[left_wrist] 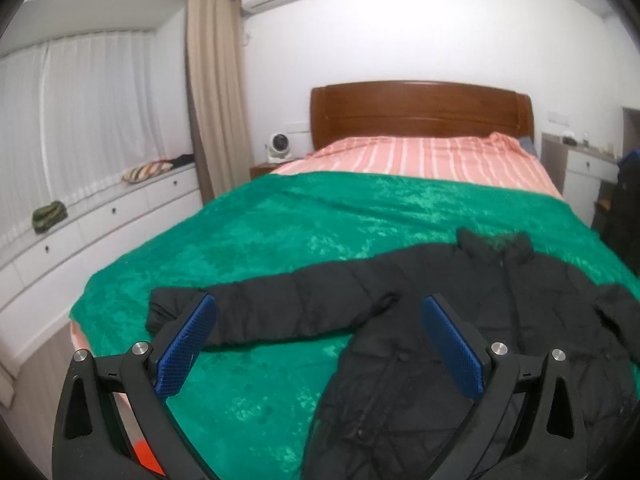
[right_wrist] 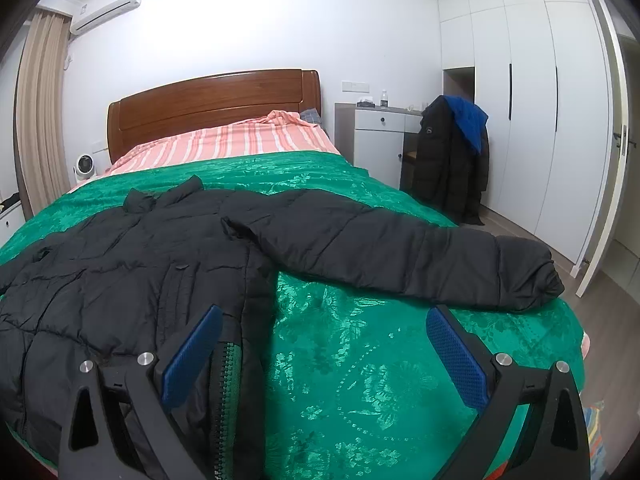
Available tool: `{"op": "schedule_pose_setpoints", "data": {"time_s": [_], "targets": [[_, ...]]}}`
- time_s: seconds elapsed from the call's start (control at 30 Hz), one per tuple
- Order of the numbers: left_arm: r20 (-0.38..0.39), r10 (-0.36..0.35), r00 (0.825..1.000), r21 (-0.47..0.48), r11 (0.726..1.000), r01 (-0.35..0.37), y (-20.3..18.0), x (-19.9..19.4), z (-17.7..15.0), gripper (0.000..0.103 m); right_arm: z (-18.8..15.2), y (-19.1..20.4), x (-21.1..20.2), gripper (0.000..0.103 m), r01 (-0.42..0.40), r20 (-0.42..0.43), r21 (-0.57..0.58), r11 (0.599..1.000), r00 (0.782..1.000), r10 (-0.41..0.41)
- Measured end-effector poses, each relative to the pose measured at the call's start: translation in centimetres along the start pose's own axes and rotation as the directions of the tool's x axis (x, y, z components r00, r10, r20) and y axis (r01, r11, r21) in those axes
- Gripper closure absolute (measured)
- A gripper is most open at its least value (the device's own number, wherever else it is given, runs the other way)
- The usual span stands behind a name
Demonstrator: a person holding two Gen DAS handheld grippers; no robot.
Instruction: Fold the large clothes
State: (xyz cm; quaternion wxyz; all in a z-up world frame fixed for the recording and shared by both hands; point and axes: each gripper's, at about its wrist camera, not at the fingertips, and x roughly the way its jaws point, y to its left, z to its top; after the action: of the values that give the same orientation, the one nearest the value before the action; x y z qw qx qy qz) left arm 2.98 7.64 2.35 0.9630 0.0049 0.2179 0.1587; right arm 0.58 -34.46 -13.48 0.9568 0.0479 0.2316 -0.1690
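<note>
A black puffer jacket (left_wrist: 460, 320) lies spread flat on the green bedspread (left_wrist: 280, 240), collar toward the headboard. Its left sleeve (left_wrist: 260, 308) stretches out to the left in the left wrist view. My left gripper (left_wrist: 318, 304) hovers open above that sleeve and the jacket's side, nothing between its blue pads (left_wrist: 188, 344). In the right wrist view the jacket (right_wrist: 120, 272) fills the left, and its right sleeve (right_wrist: 400, 256) reaches toward the bed's right edge. My right gripper (right_wrist: 324, 316) is open over the bedspread (right_wrist: 360, 360), just short of that sleeve.
A wooden headboard (left_wrist: 420, 112) and a striped pink sheet (left_wrist: 420, 156) are at the far end. White drawers (left_wrist: 100, 220) run under the curtained window on the left. Right of the bed stand a white cabinet (right_wrist: 380, 140), a chair draped with dark coats (right_wrist: 452, 160) and a wardrobe (right_wrist: 540, 100).
</note>
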Motion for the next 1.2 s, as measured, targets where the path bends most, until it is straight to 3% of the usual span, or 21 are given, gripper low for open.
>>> {"op": "schedule_pose_setpoints", "data": {"time_s": [0.33, 0.6, 0.73, 0.9, 1.07, 1.2], "targets": [[-0.094, -0.092, 0.991, 0.043, 0.994, 0.096, -2.3, -0.1, -0.7, 0.0, 0.0, 0.1, 0.0, 0.002, -0.003, -0.002, -0.006, 1.0, 1.0, 0.003], [-0.108, -0.138, 0.985, 0.043, 0.989, 0.144, -3.0, -0.5, -1.0, 0.0, -0.1, 0.1, 0.2, 0.002, -0.006, -0.008, -0.01, 1.0, 1.0, 0.006], [-0.122, -0.198, 0.973, 0.046, 0.978, 0.205, -3.7, -1.0, -1.0, 0.0, -0.1, 0.2, 0.3, 0.002, -0.008, -0.012, -0.011, 1.0, 1.0, 0.008], [-0.147, -0.215, 0.966, 0.097, 0.968, 0.23, -5.1, -1.5, -1.3, 0.0, 0.0, 0.2, 0.4, 0.002, -0.009, -0.013, -0.013, 1.0, 1.0, 0.009], [-0.176, -0.277, 0.945, 0.102, 0.949, 0.297, -5.9, -2.1, -1.4, 0.0, 0.0, 0.2, 0.4, 0.002, -0.01, -0.014, -0.013, 1.0, 1.0, 0.01], [-0.18, -0.267, 0.947, 0.116, 0.95, 0.29, -6.5, -2.2, -1.7, 0.0, -0.1, 0.1, 0.6, 0.002, -0.02, -0.02, -0.006, 1.0, 1.0, 0.02]]}}
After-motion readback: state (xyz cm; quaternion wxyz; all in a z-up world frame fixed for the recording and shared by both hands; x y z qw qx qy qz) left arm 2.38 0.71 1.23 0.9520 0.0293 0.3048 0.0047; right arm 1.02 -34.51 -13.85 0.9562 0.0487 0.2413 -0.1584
